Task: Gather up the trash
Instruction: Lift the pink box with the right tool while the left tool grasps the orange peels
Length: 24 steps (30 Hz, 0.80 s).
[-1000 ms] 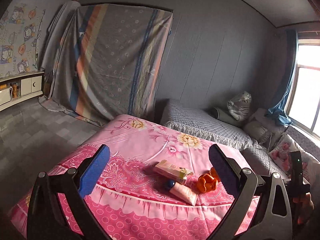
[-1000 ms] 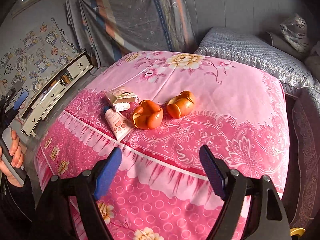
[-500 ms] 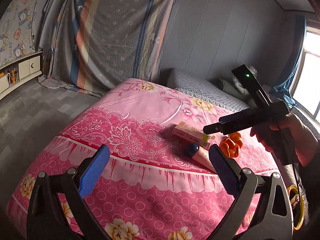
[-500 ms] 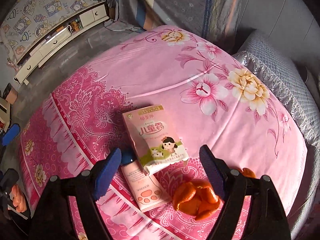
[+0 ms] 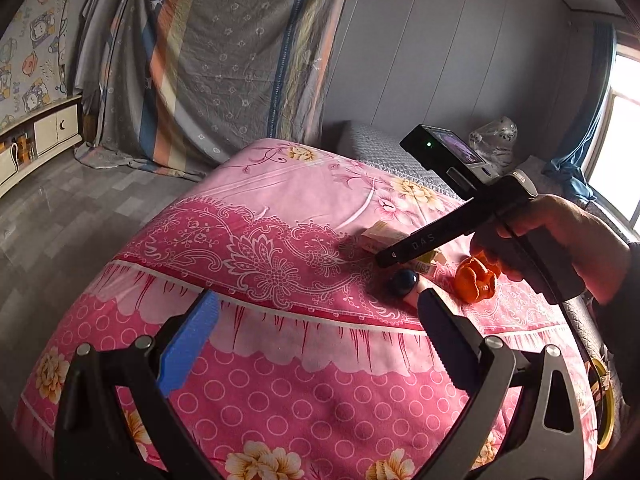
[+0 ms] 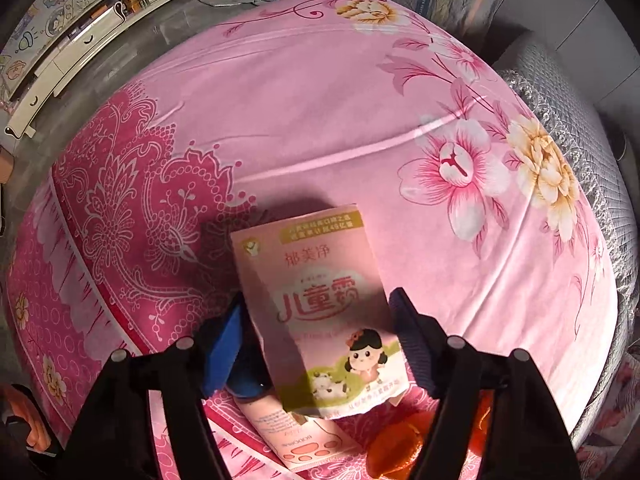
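A pink carton (image 6: pixel 320 312) with a cartoon girl lies on the pink floral bed cover (image 6: pixel 304 112). My right gripper (image 6: pixel 316 320) is open, low over the carton, one finger on each side of it. A pink tube (image 6: pixel 304 436) with a dark blue cap lies under the carton's near end, with orange peel (image 6: pixel 400 448) beside it. In the left wrist view my left gripper (image 5: pixel 316 328) is open and empty, held back over the cover's front edge; the right gripper's body (image 5: pixel 460 224) hovers over the carton (image 5: pixel 384 236), the tube's cap (image 5: pixel 404 282) and the peel (image 5: pixel 476 276).
A striped grey sheet (image 5: pixel 224 60) hangs on the back wall. A low white cabinet (image 5: pixel 36 136) stands at the left on the grey floor. A grey quilted couch (image 5: pixel 384 152) with cushions lies behind the bed, under a window (image 5: pixel 616 128). A yellow ring (image 5: pixel 606 404) shows at the bed's right.
My right gripper has dropped closer to the pink carton, which now lies between its open fingers. My left gripper has drifted slightly nearer the bed and stays open.
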### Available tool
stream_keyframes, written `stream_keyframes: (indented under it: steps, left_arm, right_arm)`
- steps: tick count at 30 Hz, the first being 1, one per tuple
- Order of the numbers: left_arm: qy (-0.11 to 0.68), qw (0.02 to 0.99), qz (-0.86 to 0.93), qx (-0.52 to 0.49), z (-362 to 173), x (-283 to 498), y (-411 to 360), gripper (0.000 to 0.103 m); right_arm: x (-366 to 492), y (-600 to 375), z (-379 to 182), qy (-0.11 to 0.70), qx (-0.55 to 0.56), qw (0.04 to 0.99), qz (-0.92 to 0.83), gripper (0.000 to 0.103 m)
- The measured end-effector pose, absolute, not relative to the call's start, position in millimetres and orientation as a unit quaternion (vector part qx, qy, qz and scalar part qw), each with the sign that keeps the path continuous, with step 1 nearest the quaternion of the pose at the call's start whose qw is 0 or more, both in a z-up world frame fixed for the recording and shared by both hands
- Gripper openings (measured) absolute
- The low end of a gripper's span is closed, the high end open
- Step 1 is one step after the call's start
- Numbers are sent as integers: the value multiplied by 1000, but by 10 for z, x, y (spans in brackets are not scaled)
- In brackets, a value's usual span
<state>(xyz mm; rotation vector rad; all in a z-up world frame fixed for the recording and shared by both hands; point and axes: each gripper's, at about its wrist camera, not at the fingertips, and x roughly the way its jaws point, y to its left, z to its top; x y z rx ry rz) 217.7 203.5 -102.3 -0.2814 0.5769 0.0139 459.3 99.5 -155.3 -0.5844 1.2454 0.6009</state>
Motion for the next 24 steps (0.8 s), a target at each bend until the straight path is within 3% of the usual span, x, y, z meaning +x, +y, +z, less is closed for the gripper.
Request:
stream_keyframes:
  steps: [6,13,24]
  left_arm:
    - [294,952,-21,-80,-931,2260,1730,95]
    - [321,937,-138,23,-823,2726,923,95]
    - [442,877,-190,-10,-1178,3816,266,94]
  right_arm:
    - [4569,634,-992,532,-173,767,315,64]
    - [4378,-529,-274,464,-42,821,328,65]
    - [3514,-2198,-171,414,82,851,314,65]
